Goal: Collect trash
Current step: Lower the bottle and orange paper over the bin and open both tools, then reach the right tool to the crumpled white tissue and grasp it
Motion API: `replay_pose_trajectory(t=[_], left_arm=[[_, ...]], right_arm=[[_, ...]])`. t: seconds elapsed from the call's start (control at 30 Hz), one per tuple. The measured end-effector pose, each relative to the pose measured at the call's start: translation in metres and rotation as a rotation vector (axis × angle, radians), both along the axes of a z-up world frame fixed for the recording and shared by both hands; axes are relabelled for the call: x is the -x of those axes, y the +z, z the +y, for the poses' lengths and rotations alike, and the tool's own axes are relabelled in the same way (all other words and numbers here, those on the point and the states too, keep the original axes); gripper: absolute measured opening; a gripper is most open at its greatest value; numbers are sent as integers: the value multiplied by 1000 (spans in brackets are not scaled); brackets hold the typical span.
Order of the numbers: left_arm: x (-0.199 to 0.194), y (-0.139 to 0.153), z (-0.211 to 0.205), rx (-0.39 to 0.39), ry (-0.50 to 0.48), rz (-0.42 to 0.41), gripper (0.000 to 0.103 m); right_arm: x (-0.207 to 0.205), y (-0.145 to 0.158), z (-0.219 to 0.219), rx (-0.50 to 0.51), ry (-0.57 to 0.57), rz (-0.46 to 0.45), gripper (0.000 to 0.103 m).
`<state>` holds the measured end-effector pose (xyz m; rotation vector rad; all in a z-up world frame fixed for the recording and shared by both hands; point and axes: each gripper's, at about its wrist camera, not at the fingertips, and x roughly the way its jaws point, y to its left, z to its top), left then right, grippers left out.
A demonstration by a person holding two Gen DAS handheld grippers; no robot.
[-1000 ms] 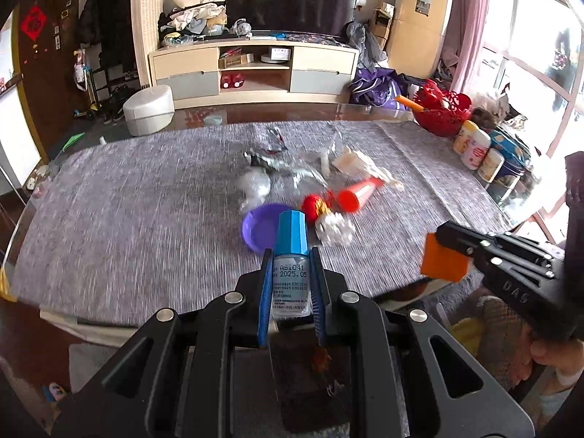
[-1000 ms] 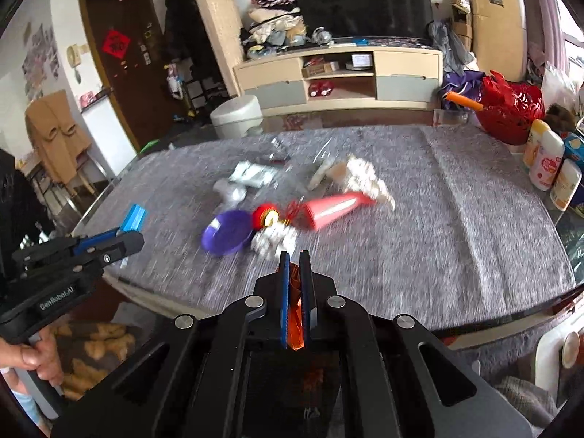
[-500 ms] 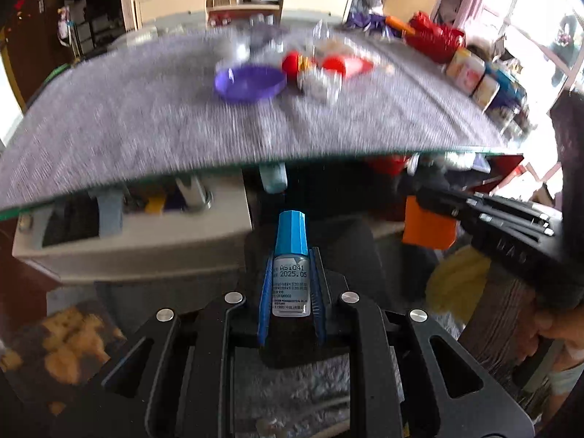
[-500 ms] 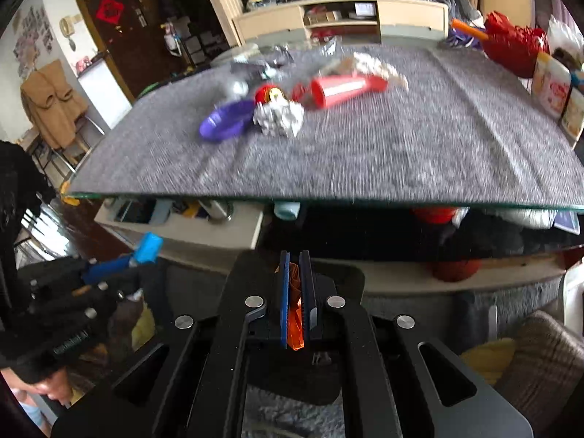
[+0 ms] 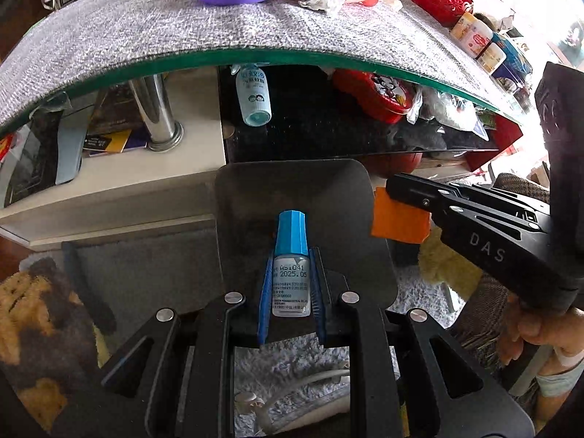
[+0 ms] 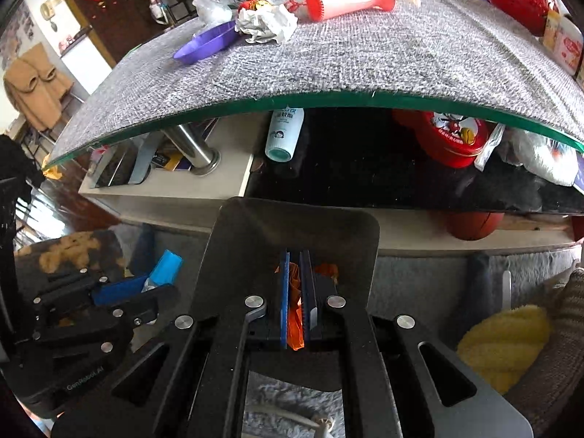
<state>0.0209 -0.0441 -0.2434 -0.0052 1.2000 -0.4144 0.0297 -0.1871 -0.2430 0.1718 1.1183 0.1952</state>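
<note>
both grippers drop below the table edge [image 5: 255, 56]; left gripper [image 5: 291, 284] clamps eye-drop bottle [image 5: 291, 255], right gripper [image 6: 295, 284] pinches orange wrapper [image 6: 295, 323], over dark bin [image 5: 255, 197]; release likely next.

We've got a glass-edged table [image 5: 255, 54] arching across the top of the frame, covered with a grey woven cloth [image 6: 365, 62]. Under it, near the middle, a pale blue bottle [image 5: 252, 96] hangs cap-down, with a chrome table leg [image 5: 155, 113] just to its left standing on a cream shelf [image 6: 204, 197]. To the right under the glass sits a red round tin [image 6: 454, 138] with a cartoon lid, and a basketball [image 6: 472, 224] peeks out below it. Upper right on the table: a red basket [image 5: 441, 2] and some white jars [image 5: 472, 33]. A tan coat [image 6: 31, 84] hangs at far left, and something yellow and fluffy [image 6: 505, 341] sits lower right.
</note>
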Motion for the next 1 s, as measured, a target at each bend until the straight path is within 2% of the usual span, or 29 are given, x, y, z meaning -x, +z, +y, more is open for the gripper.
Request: replay_pose_trajectory(t=[0.13,0.23,0.27,0.3,0.37,0.5,0.57,0.67,0.73,0.8,1.0], left_arm=[[-2,-3,1,14,-1,13,18],[-3,-3,2,13,-1,14,28],[-3,-3,3,9,3,10,33],[-4,-2,4,6,6,7,36],[-5,0,7,2,15,0,41],[-8,6,12,-7,34,-15,54],[-9,12,14,-21,40,-33,64],[-11,26,18,-32,56,-67,77],[-13,36,20,-33,69,-88,83],[-16,48,23,-36,80,-115,88],[-30,79,25,-57,98,-184,93]], right_arm=[[-4,-2,1,-31,5,17,10],[-6,-4,0,-30,-6,25,10],[-6,-4,-1,-32,-10,26,13],[-6,-4,-4,-32,-21,27,17],[-7,-2,-8,-28,-38,21,42],[-7,6,-16,-19,-68,-1,57],[-7,12,-21,-7,-85,-15,75],[-9,28,-27,31,-106,-54,86],[-10,42,-32,41,-124,-87,92],[-13,55,-36,37,-136,-117,93],[-30,86,-40,25,-138,-188,93]])
